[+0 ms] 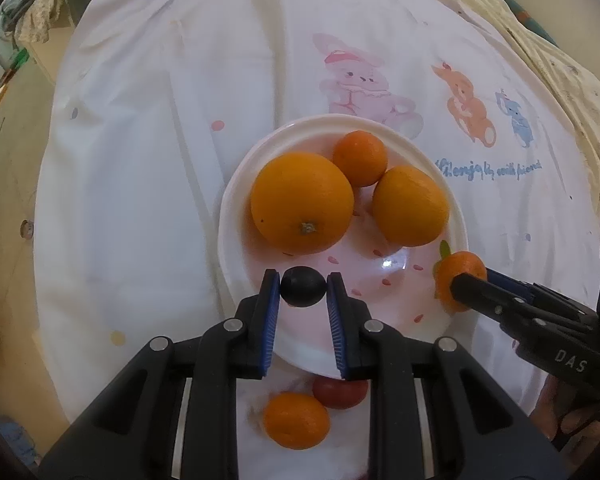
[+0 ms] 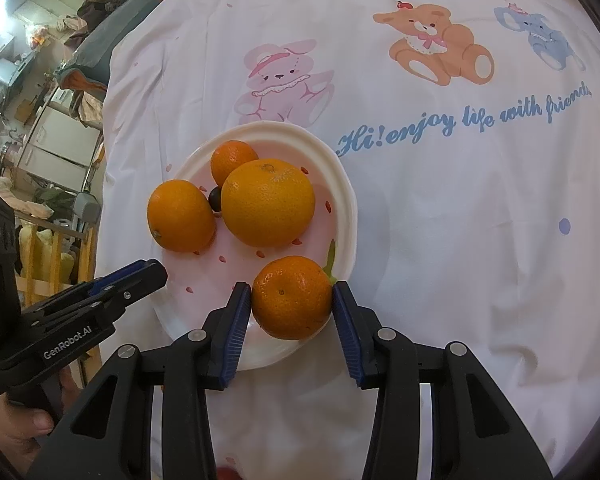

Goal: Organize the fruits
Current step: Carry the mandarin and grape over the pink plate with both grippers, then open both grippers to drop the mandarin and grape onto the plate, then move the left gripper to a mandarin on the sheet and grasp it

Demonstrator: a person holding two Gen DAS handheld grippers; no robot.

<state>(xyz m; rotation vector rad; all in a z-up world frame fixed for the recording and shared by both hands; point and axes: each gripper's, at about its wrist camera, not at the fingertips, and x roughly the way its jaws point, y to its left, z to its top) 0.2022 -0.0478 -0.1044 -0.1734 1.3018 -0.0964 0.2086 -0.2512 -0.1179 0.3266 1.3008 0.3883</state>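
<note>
A white plate [image 1: 236, 216] with pink specks lies on the cloth and holds a large orange [image 1: 302, 202], a second orange [image 1: 410, 206] and a small mandarin [image 1: 360, 158]. My left gripper [image 1: 303, 286] is shut on a dark grape [image 1: 302, 286] over the plate's near part. My right gripper [image 2: 292, 298] is shut on a mandarin [image 2: 292, 298] over the plate's near rim [image 2: 348, 208]; this mandarin also shows in the left wrist view [image 1: 462, 270]. The grape [image 2: 215, 199] shows between the oranges in the right wrist view.
A mandarin [image 1: 296, 420] and a red fruit [image 1: 340, 394] lie on the cloth under my left gripper, off the plate. The white cloth [image 2: 460, 220] with cartoon animals and blue lettering covers the table. Clutter and shelves [image 2: 40, 128] stand beyond its left edge.
</note>
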